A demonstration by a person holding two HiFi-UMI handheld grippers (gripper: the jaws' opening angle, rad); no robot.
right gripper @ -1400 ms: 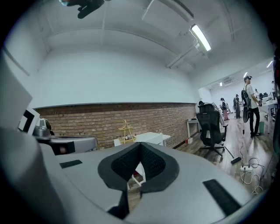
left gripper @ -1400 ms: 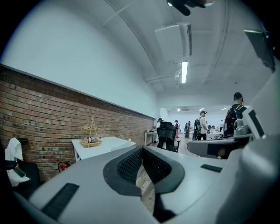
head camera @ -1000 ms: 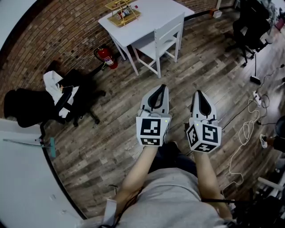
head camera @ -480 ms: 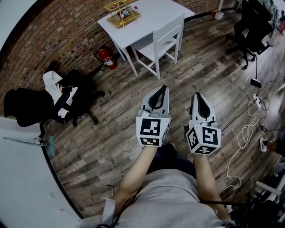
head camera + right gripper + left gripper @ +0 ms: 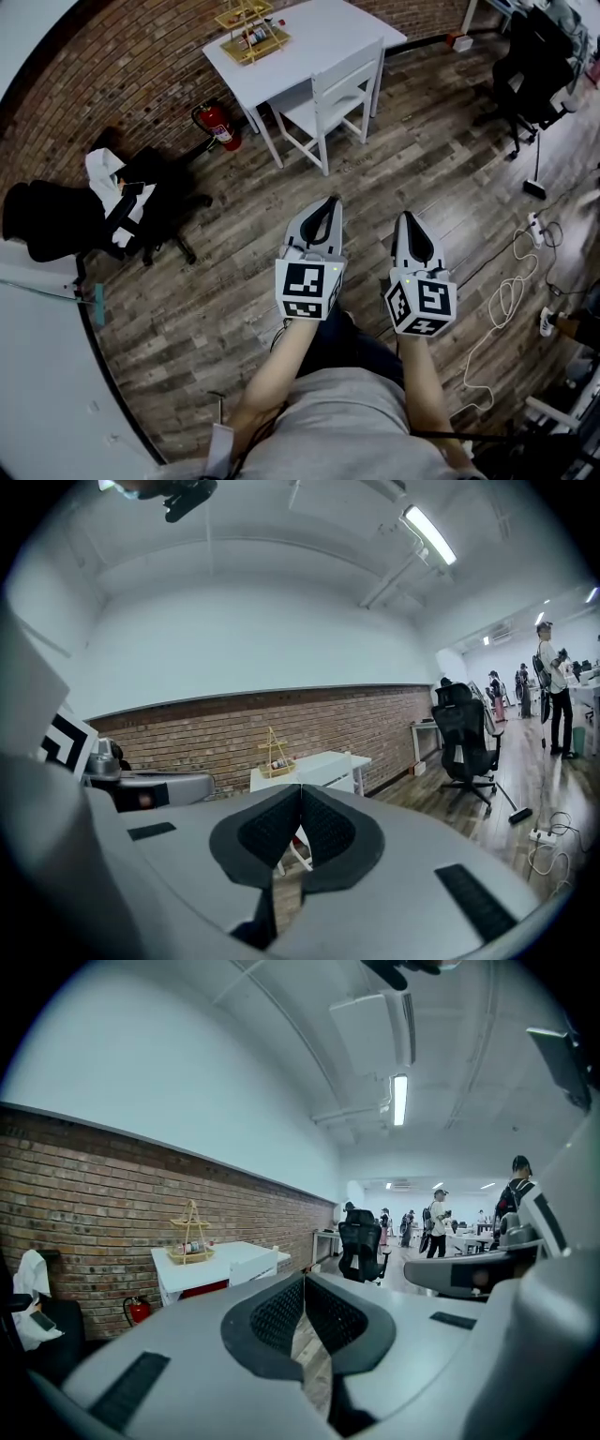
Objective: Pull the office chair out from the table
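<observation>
Both grippers now sit lower and a little further left in the head view than a second ago, and the furniture has slid slightly toward the top left.

At far left, by the brick wall [image 5: 141, 56], stands a black swivel chair [image 5: 141, 202] draped with a white cloth. A red fire extinguisher [image 5: 214, 127] stands against the wall beside a white table [image 5: 323, 37]. A small wire rack [image 5: 251, 26] sits on the table, and a white wooden chair [image 5: 328, 94] is tucked against its near side.

In the centre, the left gripper [image 5: 328, 202] and right gripper [image 5: 405, 217] are held side by side over the wood floor [image 5: 234, 291], pointing away from the person. Each has its jaws pressed together with nothing between them.

To the right, a white cable [image 5: 502, 300] loops across the floor. The office chair [image 5: 530, 56], black, stands at the top right, well apart from both grippers, just beside a desk [image 5: 325, 1237] set against the brick wall.
</observation>
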